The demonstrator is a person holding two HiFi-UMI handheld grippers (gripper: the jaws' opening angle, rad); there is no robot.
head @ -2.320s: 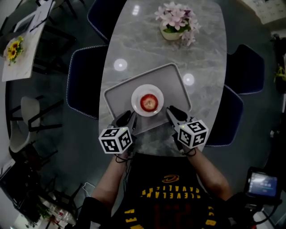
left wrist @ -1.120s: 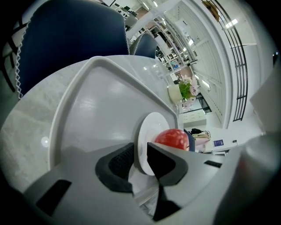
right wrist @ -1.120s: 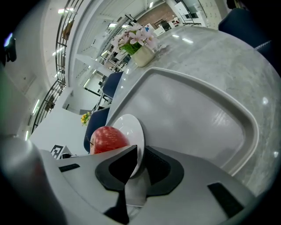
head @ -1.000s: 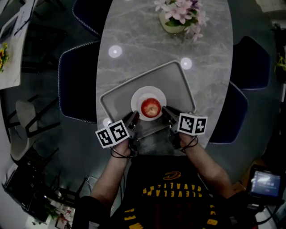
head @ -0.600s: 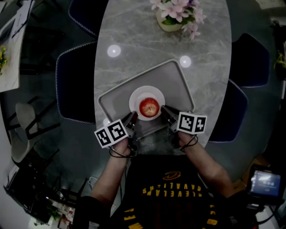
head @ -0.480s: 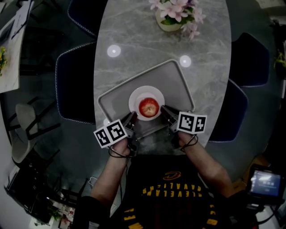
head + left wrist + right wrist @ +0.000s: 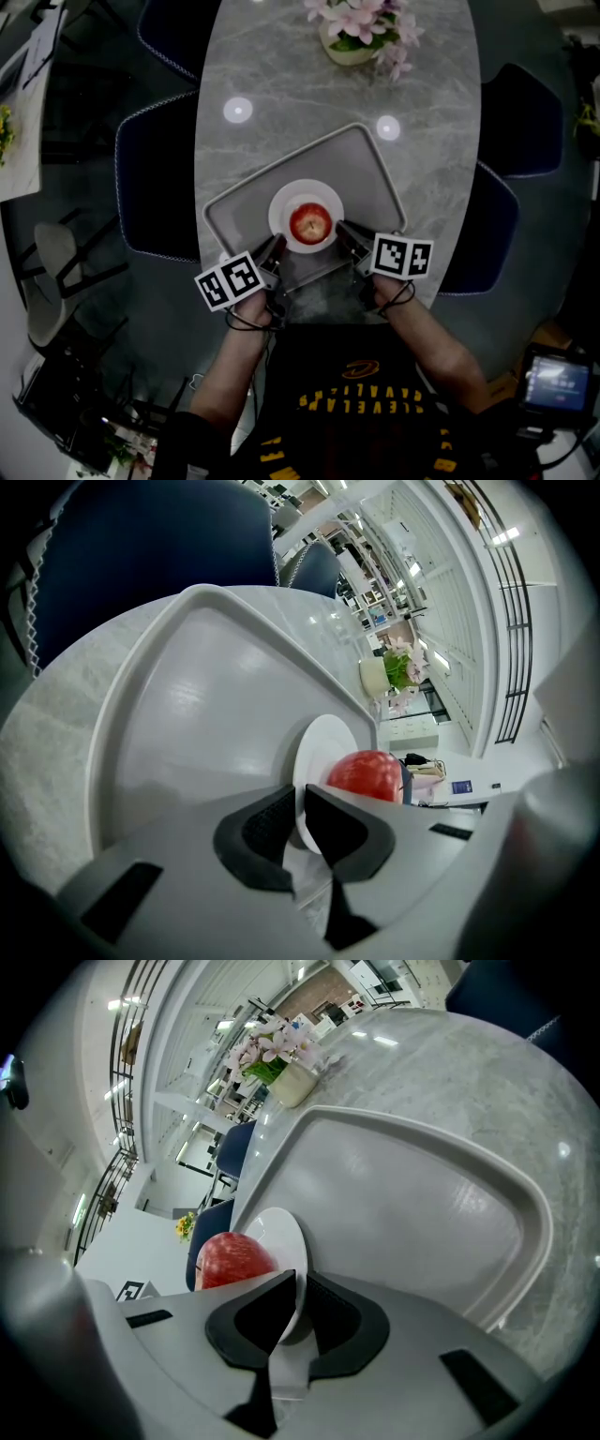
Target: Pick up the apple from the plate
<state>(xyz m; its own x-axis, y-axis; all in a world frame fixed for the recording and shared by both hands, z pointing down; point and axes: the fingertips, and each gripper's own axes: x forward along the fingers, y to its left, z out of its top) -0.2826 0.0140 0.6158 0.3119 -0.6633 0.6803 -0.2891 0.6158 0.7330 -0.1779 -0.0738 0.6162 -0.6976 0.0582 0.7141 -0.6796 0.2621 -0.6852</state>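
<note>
Pinches plate point(image 7: 285, 201) rim in left gripper point(image 7: 275, 246) and right gripper point(image 7: 343, 231) at tray's point(image 7: 367, 173) near edge; next, probably lifts level, keeping apple point(image 7: 309, 222) steady.

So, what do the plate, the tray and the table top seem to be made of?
The plate: likely glazed ceramic, white and smooth with a thin rim; melamine is possible. The tray: probably matte grey plastic, from its rounded moulded corners. The table: polished marble or a marble-look slab, given grey veining and sharp lamp reflections.

The person's shirt point(image 7: 356, 403) seems to read "Cleveland Cavaliers", upside down.
</note>
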